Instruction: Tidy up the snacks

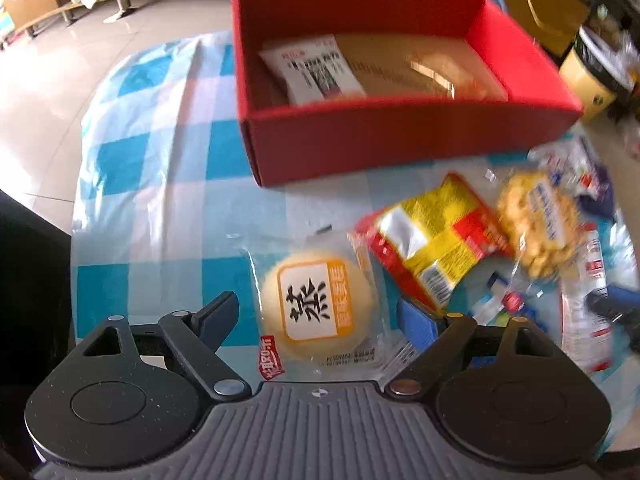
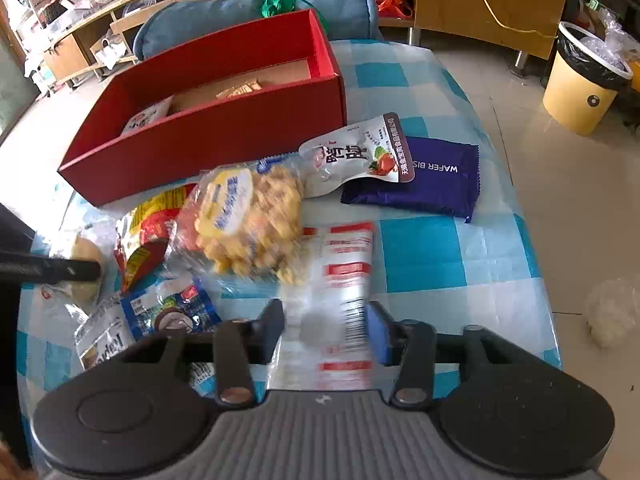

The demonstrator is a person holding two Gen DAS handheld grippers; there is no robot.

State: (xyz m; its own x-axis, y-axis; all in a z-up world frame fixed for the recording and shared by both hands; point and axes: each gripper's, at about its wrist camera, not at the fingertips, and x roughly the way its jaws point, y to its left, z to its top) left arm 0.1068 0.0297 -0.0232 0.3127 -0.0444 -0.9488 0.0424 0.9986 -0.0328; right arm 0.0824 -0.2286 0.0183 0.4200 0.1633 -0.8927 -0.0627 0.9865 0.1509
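A red box stands at the back of the table and holds a white packet and a brown one. My left gripper is open with a wrapped round yellow cake lying between its fingers. My right gripper is open around a clear red-and-white packet; the fingers look apart from it. A red-yellow packet, a yellow puffed snack bag, a white pouch and a purple wafer pack lie on the cloth.
The table has a blue-and-white checked cloth. Small blue packets lie at the front left. A blue cushion sits behind the box. A yellow bin stands on the floor at the right.
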